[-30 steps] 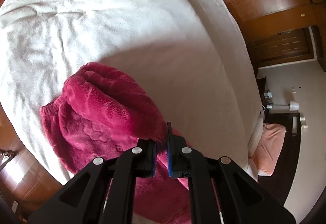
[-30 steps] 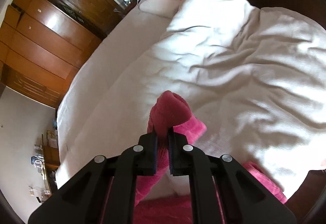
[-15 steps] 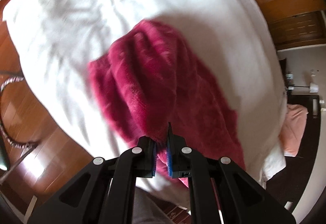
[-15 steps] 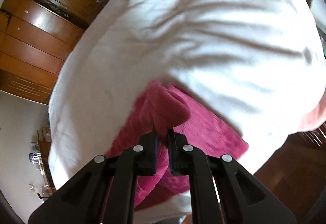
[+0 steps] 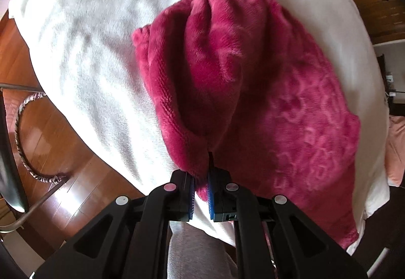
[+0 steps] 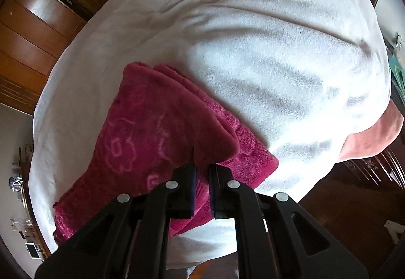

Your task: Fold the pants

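Dark pink fleece pants with an embossed flower pattern lie doubled over on a white bed cover. My left gripper is shut on a corner of the folded-over top layer, which drapes from the jaws down onto the lower layer. In the right wrist view the same pants lie near the bed's front edge, and my right gripper is shut on another corner of the top layer, just above the fabric below. Both grippers point steeply down at the bed.
The white bed cover stretches far beyond the pants. A wooden floor with a rope hoop and a chair frame lies off the bed's edge. Wooden wardrobe doors and a pink pillow border the bed. A grey trouser leg shows below.
Both grippers have come down and toward the bed's near edge, carrying the held end of the pants over the rest. The raised fabric now lies folded on the lower layer.
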`<state>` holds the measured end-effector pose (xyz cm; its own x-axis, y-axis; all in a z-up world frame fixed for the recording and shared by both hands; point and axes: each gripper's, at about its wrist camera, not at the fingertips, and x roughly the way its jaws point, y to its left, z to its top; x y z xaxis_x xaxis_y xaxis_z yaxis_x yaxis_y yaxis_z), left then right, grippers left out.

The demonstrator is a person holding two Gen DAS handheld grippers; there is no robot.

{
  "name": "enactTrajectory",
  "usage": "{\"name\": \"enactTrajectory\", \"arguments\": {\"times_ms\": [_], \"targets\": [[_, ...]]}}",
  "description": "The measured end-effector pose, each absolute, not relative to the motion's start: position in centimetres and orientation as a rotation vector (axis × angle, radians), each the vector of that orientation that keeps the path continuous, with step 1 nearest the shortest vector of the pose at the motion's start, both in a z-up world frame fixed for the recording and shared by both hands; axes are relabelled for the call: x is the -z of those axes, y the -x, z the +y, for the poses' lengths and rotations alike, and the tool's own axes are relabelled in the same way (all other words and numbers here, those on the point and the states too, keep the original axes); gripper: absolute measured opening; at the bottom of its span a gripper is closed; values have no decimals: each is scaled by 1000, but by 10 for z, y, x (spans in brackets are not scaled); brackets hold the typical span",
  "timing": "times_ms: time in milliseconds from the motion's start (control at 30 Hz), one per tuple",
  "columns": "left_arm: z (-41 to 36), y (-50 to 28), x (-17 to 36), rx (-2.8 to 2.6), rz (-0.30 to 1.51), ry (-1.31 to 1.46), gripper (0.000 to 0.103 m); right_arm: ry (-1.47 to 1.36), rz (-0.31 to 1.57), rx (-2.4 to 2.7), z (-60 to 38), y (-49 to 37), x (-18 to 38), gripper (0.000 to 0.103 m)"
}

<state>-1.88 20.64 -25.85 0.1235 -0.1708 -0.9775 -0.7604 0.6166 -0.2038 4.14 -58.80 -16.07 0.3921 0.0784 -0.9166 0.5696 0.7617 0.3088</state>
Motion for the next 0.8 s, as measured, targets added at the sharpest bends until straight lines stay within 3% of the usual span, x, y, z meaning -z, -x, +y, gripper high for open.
{"name": "enactTrajectory", "arguments": {"times_ms": [200, 500, 600, 667, 700, 800], "targets": [[207, 24, 271, -548, 1421, 879, 7, -641, 1118, 332, -585, -28, 145, 8], [181, 5, 278, -580, 1480, 681, 13, -413, 1198, 445, -578, -39, 193, 7], [174, 1, 275, -599, 1500, 599, 24, -402, 1190, 446, -577, -41, 186, 15], [171, 0, 272, -629, 1505, 545, 47, -380, 1169, 470, -579, -38, 180, 28], [172, 2, 272, -643, 1505, 533, 52, -354, 1144, 508, -581, -36, 174, 33], [183, 16, 275, -675, 1510, 572, 52, -341, 1106, 543, -586, -32, 160, 34]]}}
